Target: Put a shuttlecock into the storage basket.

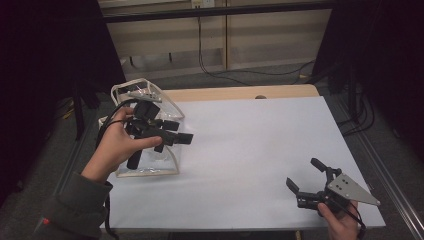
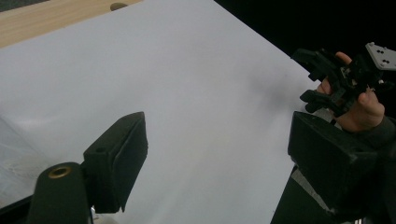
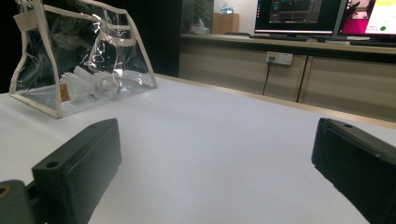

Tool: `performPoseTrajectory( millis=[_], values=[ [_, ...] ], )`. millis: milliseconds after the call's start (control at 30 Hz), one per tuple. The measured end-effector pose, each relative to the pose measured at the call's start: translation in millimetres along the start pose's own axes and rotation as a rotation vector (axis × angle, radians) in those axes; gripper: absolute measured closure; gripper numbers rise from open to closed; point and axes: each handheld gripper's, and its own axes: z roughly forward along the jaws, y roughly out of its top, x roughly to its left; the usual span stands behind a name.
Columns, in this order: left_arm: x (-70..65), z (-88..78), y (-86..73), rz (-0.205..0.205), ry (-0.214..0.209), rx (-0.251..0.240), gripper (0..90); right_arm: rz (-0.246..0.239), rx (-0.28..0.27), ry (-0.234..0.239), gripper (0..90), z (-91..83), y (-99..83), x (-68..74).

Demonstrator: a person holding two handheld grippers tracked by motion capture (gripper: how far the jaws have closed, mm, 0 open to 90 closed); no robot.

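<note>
A clear plastic pouch [image 1: 150,102] with beige trim stands at the left end of the white table [image 1: 250,145]; white items [image 3: 86,81] lie inside it. A hand holds my left gripper [image 1: 179,131] over the pouch's right side, pointing right across the table. Its jaws are wide apart with nothing between them [image 2: 217,135]. My right gripper [image 1: 302,172] is held low at the near right corner, pointing left. It is open and empty [image 3: 217,135], with the pouch [image 3: 79,60] far ahead of it. From the left gripper view, the right gripper [image 2: 310,77] shows in the other hand.
A strip of bare wood [image 1: 240,93] runs along the table's far edge. Beyond it are pale cabinets and floor cables [image 1: 225,75]. Monitors [image 3: 299,14] sit on a counter behind the table. Dark curtains flank both sides.
</note>
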Motion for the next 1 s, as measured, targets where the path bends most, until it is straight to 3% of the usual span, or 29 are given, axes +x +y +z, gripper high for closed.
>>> performPoseTrajectory(
  millis=[1000],
  values=[
    [-1.7, 12.3, -22.4, 0.025, -0.044, 0.031, 16.5, -0.001, 0.002, -0.002, 1.6, -0.8, 0.1, -0.2]
  ],
)
